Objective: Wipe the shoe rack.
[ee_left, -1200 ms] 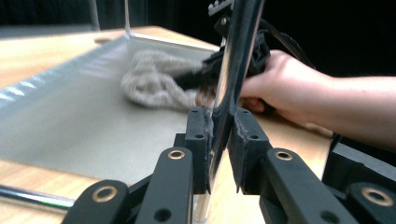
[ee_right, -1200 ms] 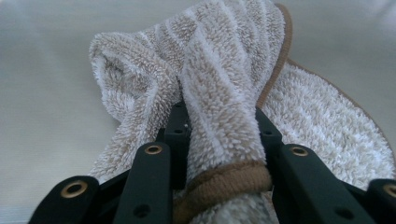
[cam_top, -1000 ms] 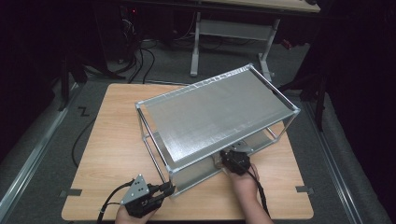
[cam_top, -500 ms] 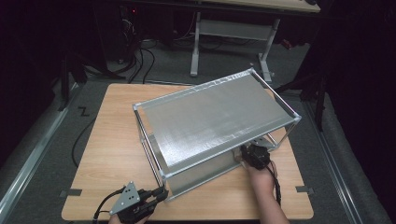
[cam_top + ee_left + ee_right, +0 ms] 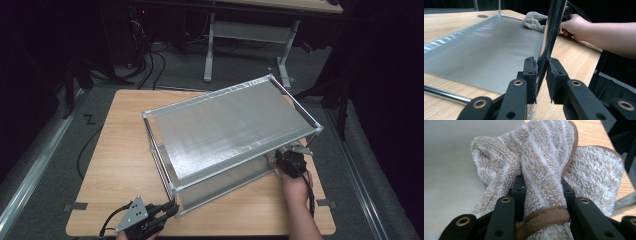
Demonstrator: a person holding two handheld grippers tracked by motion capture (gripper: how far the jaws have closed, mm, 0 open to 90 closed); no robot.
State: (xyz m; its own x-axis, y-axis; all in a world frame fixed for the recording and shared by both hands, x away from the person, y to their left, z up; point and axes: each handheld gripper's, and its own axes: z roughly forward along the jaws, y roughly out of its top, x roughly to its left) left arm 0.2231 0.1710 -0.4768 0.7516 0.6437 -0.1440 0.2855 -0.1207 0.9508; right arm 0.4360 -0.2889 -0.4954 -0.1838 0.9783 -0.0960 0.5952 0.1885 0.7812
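Note:
A metal rack (image 5: 235,127) with two grey shelves stands on the wooden table (image 5: 120,165). My left gripper (image 5: 171,209) is at the rack's front left corner, shut on the shiny upright post (image 5: 551,32), which sits between its pads (image 5: 531,75). My right gripper (image 5: 280,161) reaches under the top shelf at the front right, shut on a bunched beige towel (image 5: 541,157). The towel (image 5: 532,21) rests on the lower shelf (image 5: 486,50) near its far corner, with the person's right hand (image 5: 574,23) behind it.
The lower shelf (image 5: 449,157) spreads out to the left of the towel. A bare table strip runs along the rack's left side and front (image 5: 240,210). Cables lie on the floor (image 5: 150,60) beyond the table, near a white desk frame (image 5: 250,35).
My right gripper has slid to the right along the lower shelf with the towel in it, from the rack's front middle to its front right corner. The left gripper has stayed on the post.

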